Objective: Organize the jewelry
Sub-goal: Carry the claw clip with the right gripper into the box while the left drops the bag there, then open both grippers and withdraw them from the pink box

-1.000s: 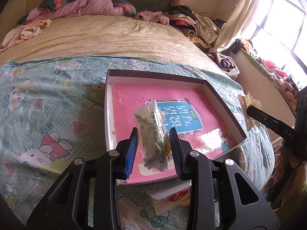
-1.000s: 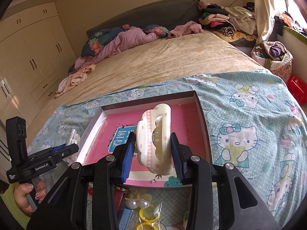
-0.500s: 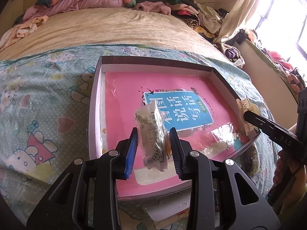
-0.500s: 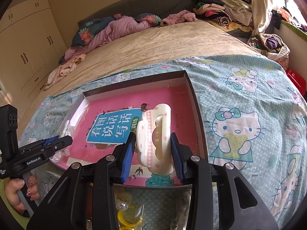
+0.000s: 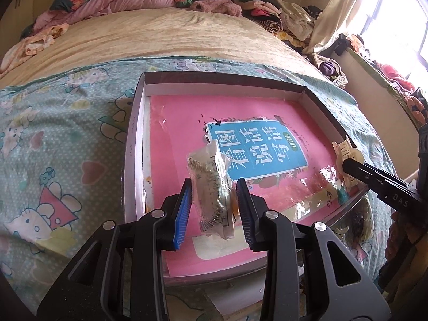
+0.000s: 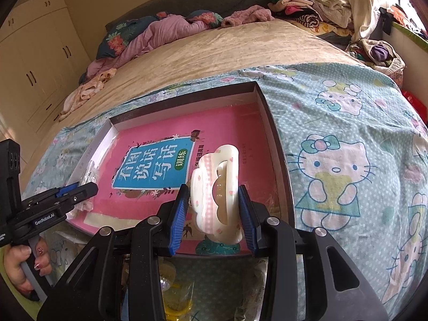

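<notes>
- Both claws have been lowered toward the shallow box (image 5: 135, 123) on the bed (image 5: 165, 37) since a second ago.
- A clear packet of jewelry (image 5: 212, 187) is pinched by the left claw (image 5: 214, 200) over the pink book (image 5: 176, 133).
- A cream hair clip (image 6: 218, 190) is clamped in the right claw (image 6: 212, 211) above the box's near right corner.

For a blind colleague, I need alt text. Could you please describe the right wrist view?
The right gripper holds a cream cloud-shaped hair claw over a shallow box lined with a pink book, on a cartoon-cat bedsheet. At left, the left gripper, gripped by a hand, holds a clear packet at the box's edge.
</notes>
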Tool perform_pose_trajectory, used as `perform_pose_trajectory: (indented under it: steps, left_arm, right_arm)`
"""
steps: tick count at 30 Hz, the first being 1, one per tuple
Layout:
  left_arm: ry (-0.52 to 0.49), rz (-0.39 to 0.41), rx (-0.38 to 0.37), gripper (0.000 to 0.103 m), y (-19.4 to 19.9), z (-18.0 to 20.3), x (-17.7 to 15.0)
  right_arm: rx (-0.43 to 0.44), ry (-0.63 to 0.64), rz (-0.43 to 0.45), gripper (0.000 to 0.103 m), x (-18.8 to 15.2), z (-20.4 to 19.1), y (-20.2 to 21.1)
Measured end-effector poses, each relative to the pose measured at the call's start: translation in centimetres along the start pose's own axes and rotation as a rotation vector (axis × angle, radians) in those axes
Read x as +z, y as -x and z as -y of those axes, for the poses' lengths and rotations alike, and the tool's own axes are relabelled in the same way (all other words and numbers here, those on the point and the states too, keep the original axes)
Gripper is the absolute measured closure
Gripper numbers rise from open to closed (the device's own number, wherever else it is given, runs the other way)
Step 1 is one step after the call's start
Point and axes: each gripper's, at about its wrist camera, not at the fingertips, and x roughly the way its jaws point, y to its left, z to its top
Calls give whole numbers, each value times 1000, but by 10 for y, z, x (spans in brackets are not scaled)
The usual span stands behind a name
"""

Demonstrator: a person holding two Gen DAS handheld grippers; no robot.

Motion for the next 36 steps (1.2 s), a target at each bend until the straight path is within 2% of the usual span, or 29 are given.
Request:
perform_pose_trajectory:
  steps: [3,14,17,21,25,27,29,31,36]
  left_arm:
    - [-1,-1,0,77,0,0,0]
    - [-11,2,7,75,5,7,-3]
    - [-14,24,8,61,13,9,-2]
    - [-12,47,8,55,26,9,0]
    - [-26,94,12,38,46,14,2]
    - [-23,112,6,32,55,15,3]
    - [-17,134,2,19,66,16,3]
    - [-18,149,5,13,75,18,2]
    - [-7,169,-12,10,93,20,1]
  right_arm:
    - [0,-3,-1,66,-2,0,0]
    - [28,-35,47,45,-4,4,25]
    - [38,-46,66,39,-3,5,35]
    - [44,-59,94,32,-2,5,48]
    - [50,-67,125,27,-2,6,63]
    - [55,-71,139,26,-1,6,71]
    - [60,-74,150,25,-1,5,77]
    - [62,-76,165,22,-2,4,85]
    - [78,-78,196,16,-2,1,105]
